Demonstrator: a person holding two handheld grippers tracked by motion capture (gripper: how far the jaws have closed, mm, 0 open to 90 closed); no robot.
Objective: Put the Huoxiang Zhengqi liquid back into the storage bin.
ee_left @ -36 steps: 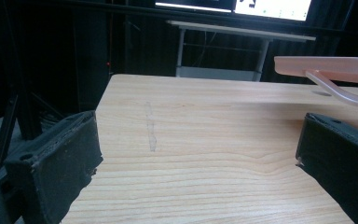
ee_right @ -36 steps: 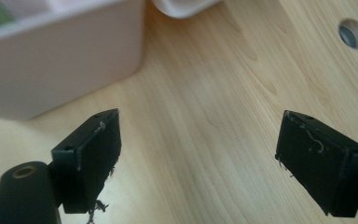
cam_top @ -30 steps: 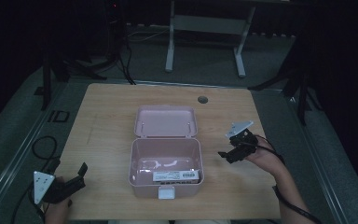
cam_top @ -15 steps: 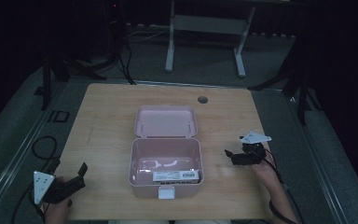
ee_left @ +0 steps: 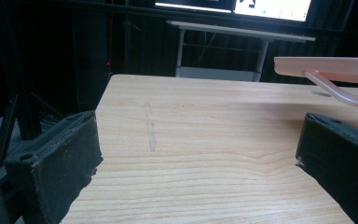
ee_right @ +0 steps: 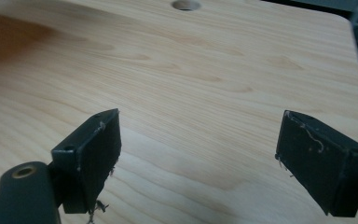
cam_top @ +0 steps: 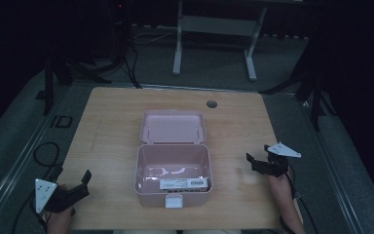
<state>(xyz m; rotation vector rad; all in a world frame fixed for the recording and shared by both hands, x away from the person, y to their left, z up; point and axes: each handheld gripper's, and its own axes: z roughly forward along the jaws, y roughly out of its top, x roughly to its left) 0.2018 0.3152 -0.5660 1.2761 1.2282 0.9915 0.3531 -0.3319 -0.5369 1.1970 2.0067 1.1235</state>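
Pink box (cam_top: 173, 168) (lid up) betw. both gaping tools.

A light wooden table (cam_top: 112, 126) with rounded corners is seen from above, and a round cable hole (cam_top: 212, 104) is cut near its far edge. A pink box (cam_top: 173, 173) is set near the middle of the top, its lid (cam_top: 173, 126) laid back open toward the far side. A white barcode label (cam_top: 184, 183) is seen inside the box.
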